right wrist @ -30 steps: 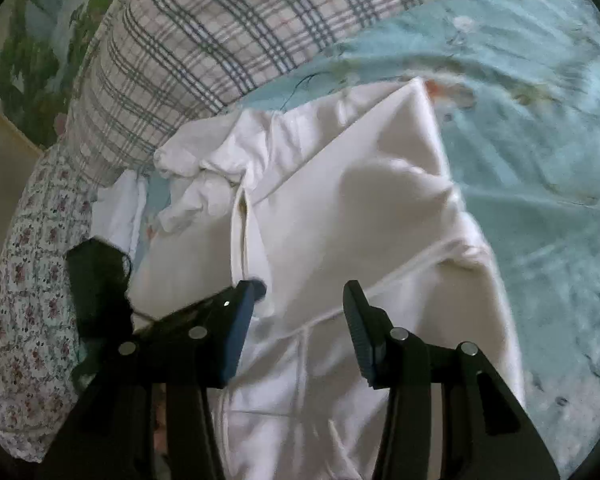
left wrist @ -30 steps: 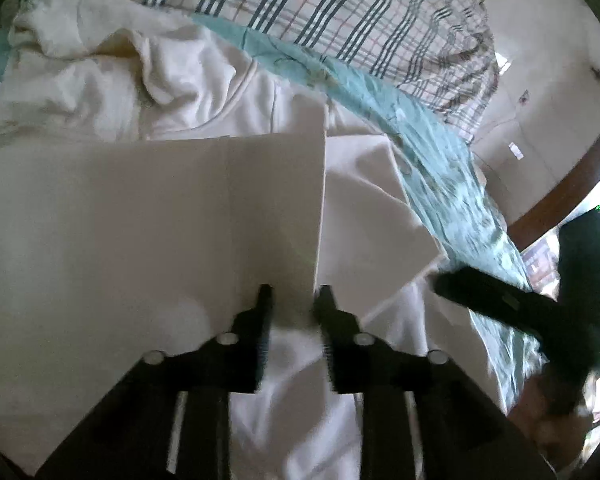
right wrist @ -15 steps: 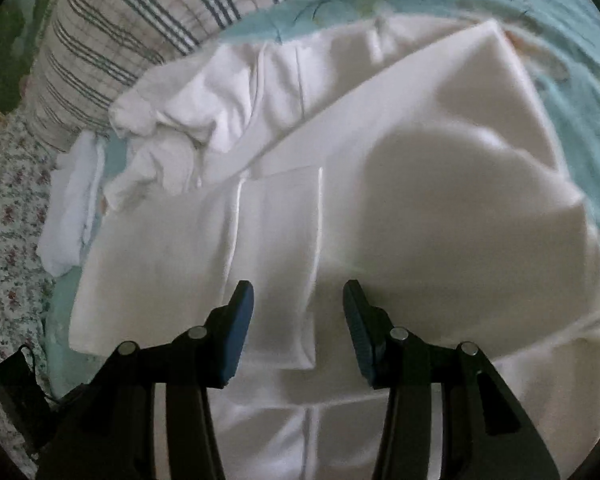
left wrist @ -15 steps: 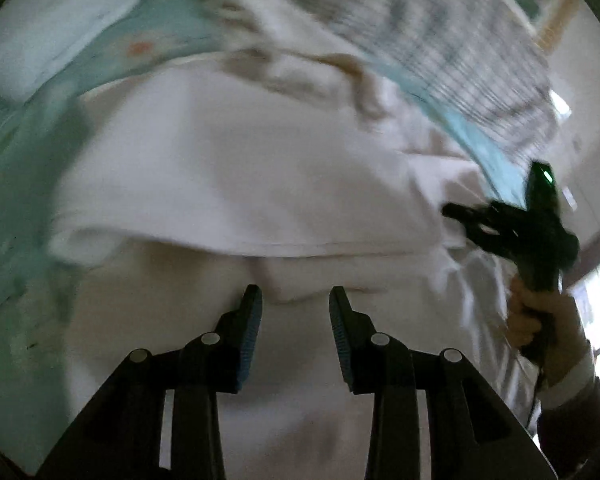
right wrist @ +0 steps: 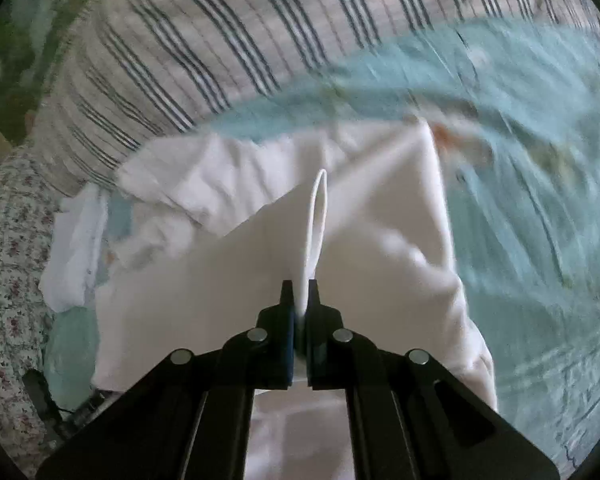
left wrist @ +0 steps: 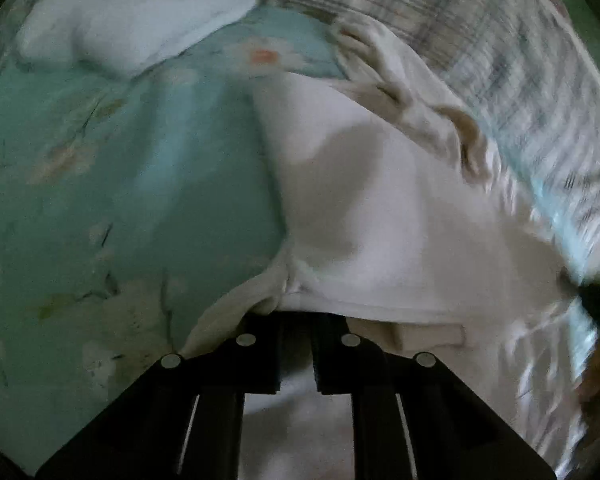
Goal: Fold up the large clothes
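White garment (right wrist: 380, 240), a large pale top, lies spread on the teal floral bedsheet (left wrist: 120, 200), with its bunched upper part toward the plaid pillow (right wrist: 220, 40). Half a second ago both pairs of tongs hung apart above the flat cloth; now both have just closed on it. The right gripper (right wrist: 299, 292) has its jaws pressed together on a thin upright fold that stands up from the fabric in front of the tips. The left gripper (left wrist: 296, 320) has shifted to the garment's edge beside the bare sheet; its tips are hidden under the gathered hem, jaws drawn in on that cloth. A folded white towel (left wrist: 140, 20) now shows at the far side of the sheet in the left view, and the picture is blurred at the right.
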The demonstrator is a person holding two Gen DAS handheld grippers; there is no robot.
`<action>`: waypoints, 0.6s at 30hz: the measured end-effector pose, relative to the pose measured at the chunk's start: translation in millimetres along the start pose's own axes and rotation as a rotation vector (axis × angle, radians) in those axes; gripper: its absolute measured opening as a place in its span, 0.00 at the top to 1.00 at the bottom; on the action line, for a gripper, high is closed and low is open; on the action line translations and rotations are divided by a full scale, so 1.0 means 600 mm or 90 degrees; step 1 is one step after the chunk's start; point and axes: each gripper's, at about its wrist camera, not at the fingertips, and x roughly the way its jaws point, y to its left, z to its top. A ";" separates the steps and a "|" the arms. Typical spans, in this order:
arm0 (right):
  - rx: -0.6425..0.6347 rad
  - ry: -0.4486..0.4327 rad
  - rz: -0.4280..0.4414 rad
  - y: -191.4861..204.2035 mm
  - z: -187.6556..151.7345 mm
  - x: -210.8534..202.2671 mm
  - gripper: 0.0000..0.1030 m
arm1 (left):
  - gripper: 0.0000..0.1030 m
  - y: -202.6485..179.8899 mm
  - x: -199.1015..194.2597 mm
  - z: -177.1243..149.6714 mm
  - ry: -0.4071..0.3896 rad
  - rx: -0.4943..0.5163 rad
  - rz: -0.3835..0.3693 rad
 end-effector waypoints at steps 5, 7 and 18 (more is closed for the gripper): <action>-0.004 0.047 -0.008 -0.006 -0.036 0.040 0.96 | 0.99 0.055 -0.006 0.012 0.003 -0.076 -0.021; -0.005 0.041 -0.013 -0.004 -0.038 0.040 0.96 | 0.99 0.057 -0.008 0.010 0.007 -0.067 -0.025; -0.018 0.039 -0.067 -0.015 -0.050 0.026 0.94 | 0.88 0.048 -0.041 -0.002 0.068 -0.007 -0.062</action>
